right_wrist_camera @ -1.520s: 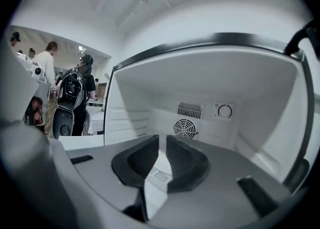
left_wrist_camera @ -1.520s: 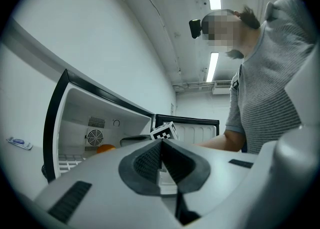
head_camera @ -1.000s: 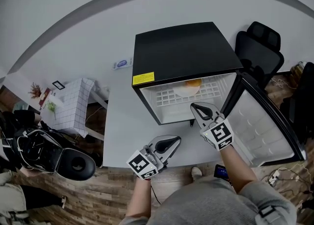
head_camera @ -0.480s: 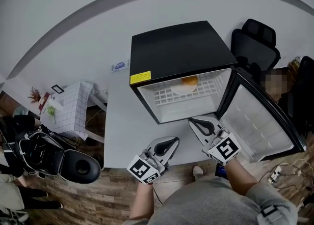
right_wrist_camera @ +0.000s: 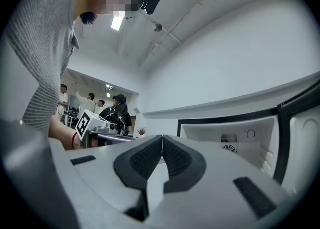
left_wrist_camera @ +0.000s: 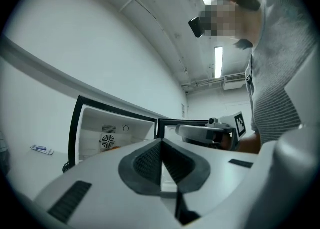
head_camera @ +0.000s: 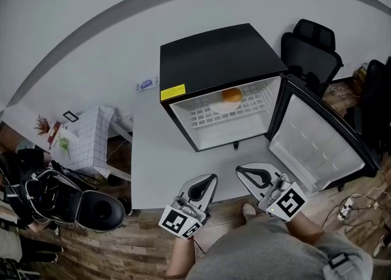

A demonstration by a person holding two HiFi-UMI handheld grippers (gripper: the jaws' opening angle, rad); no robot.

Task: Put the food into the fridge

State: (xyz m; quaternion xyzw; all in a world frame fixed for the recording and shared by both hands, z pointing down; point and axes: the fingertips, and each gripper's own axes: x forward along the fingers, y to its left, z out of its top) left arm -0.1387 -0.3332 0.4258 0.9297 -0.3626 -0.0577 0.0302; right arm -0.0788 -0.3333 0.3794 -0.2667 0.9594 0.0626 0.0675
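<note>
White desk (head_camera: 156, 169) against a white wall with a grey band. On its back right part, a black mini fridge (head_camera: 214, 58), door (head_camera: 314, 150) swung wide toward the right edge. Yellow label (head_camera: 172, 92) at the fridge's top left front corner, print too small to read. Inside, on the white wire shelf (head_camera: 204, 118), a round orange-brown piece of food (head_camera: 231, 95) on a pale plate (head_camera: 221, 107). Near the back left edge, a small blue-and-white packet (head_camera: 146, 84), writing illegible. Over the front edge, left gripper (head_camera: 211, 178) and right gripper (head_camera: 240, 169), both aimed at the fridge, jaws pressed together, nothing between them.
</note>
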